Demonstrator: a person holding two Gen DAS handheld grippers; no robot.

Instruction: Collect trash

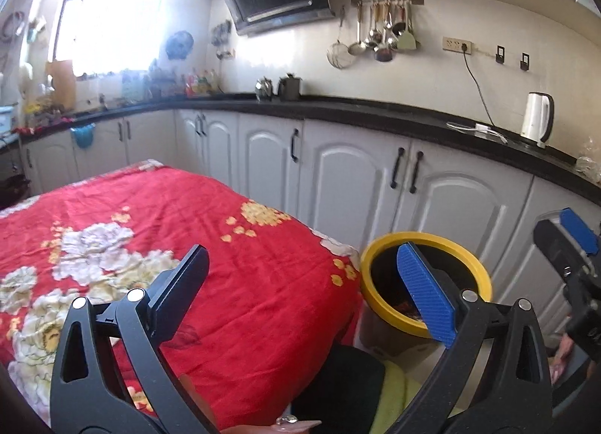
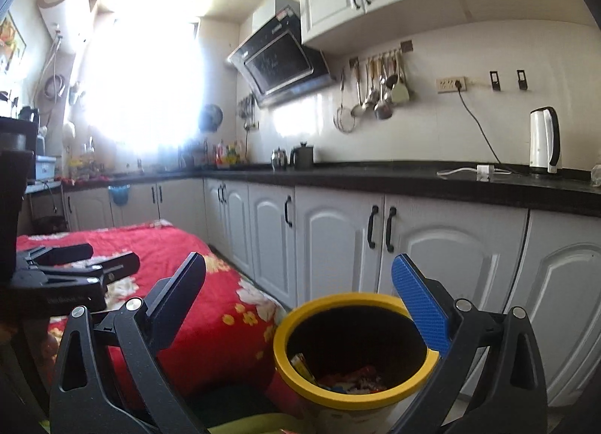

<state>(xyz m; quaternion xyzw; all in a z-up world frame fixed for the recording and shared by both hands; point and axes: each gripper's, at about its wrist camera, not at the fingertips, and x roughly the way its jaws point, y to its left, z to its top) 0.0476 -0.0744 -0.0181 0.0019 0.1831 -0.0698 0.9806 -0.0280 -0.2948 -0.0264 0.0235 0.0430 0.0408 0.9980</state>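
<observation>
A yellow-rimmed trash bin (image 2: 300, 370) stands on the floor beside the table, with colourful wrappers (image 2: 353, 381) lying inside it. The bin also shows in the left wrist view (image 1: 379, 246). My right gripper (image 2: 300, 295) is open and empty, held just above the bin's mouth. My left gripper (image 1: 300, 283) is open and empty, above the table's right edge and to the left of the bin. The right gripper shows at the right edge of the left wrist view (image 1: 574, 242). The left gripper shows at the left of the right wrist view (image 2: 94, 257).
The table wears a red floral cloth (image 1: 169, 227). White cabinets (image 2: 338, 238) under a black counter (image 2: 413, 174) run behind the bin. A white kettle (image 2: 544, 141) stands on the counter. A black seat with something green (image 1: 394, 389) sits below the table edge.
</observation>
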